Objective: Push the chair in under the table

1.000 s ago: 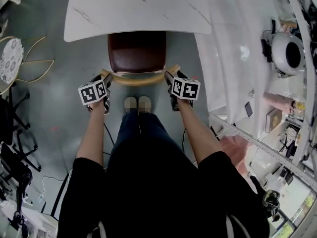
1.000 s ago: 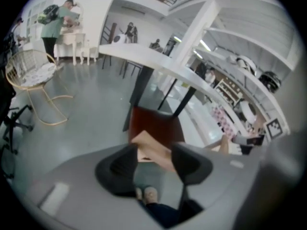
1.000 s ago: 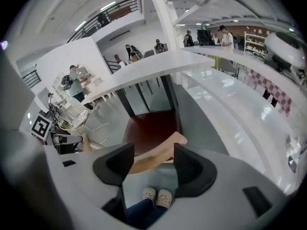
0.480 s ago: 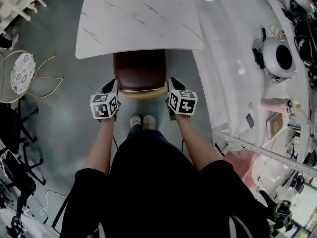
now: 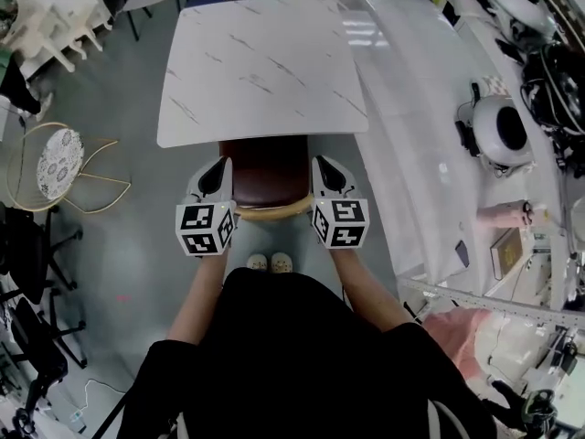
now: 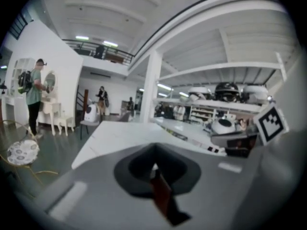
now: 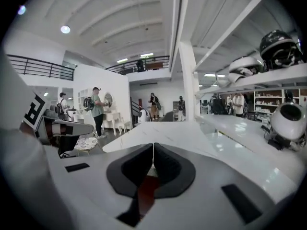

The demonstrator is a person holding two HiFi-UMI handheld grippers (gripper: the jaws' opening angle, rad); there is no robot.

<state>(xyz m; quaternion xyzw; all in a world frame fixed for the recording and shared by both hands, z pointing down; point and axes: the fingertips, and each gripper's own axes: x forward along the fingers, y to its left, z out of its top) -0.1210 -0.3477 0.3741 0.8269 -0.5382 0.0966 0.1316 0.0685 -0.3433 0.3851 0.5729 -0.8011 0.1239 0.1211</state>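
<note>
Chair (image 5: 268, 174): seat partly under worktop (image 5: 260, 67). Left gripper (image 5: 219, 166), right gripper (image 5: 324, 165): jaws closed, empty. We judge uneven pushes could skew it sideways.

floor (image 5: 123, 245): grey | on it: marble table (image 5: 260, 67), brown chair (image 5: 270, 174), gold wire chair (image 5: 59, 160)

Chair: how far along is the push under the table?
Done: the chair sits with its front under the table; only its rear and the backrest show. In hand: nothing; the left hand-held gripper and right hand-held gripper are shut, empty, clear of the backrest. Left: perhaps a final nudge, if it should go deeper.
</note>
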